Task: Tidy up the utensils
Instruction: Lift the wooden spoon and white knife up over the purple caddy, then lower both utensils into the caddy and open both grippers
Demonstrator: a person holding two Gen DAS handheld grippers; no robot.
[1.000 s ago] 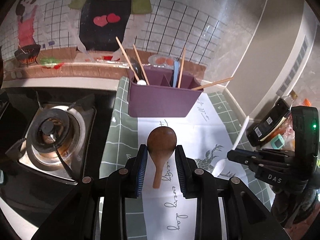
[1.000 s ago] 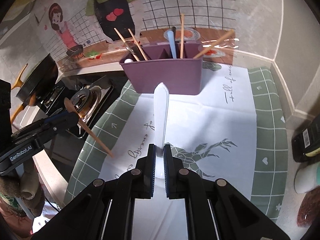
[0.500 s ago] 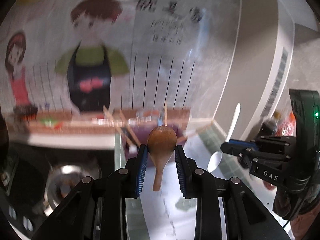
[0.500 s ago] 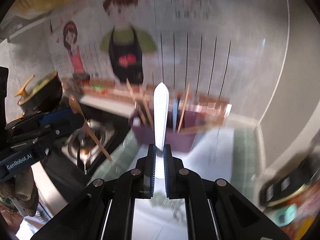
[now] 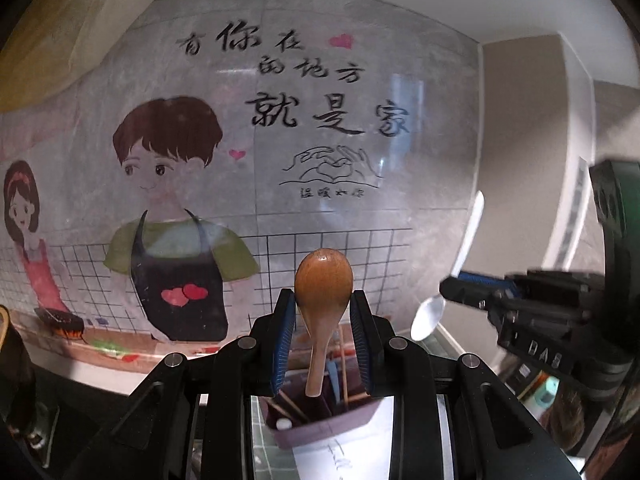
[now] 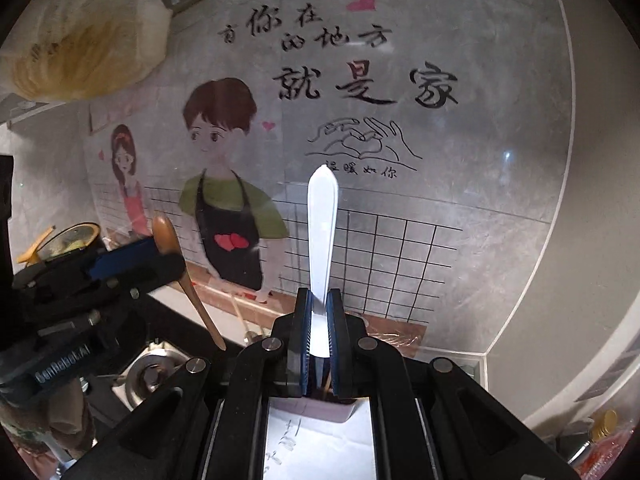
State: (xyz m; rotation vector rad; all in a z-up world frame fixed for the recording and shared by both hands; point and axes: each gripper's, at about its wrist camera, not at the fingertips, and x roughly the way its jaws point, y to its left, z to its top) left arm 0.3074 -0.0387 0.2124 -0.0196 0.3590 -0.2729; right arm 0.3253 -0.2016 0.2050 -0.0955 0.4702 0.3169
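We hold a utensil in each hand above the bench. Our left tongs (image 5: 323,320) are clamped on the wooden spoon (image 5: 323,284) at its bowl, handle hanging down toward the purple utensil holder (image 5: 320,420). Our right tongs (image 6: 319,332) are clamped on the white spoon (image 6: 322,232) near its bowl, handle pointing up.

The risk, as we judge it, lies in the lowering: the holder already bristles with chopsticks (image 5: 343,364), and a handle coming down on one could snag or skew. The wooden spoon's rounded bowl may also slip between the pads if it meets resistance. The white spoon stands handle-up, so it would need turning or a bowl-first drop.

Both cameras look mostly at the wall, so the holder is largely hidden behind the tongs; we cannot tell which compartments are free.
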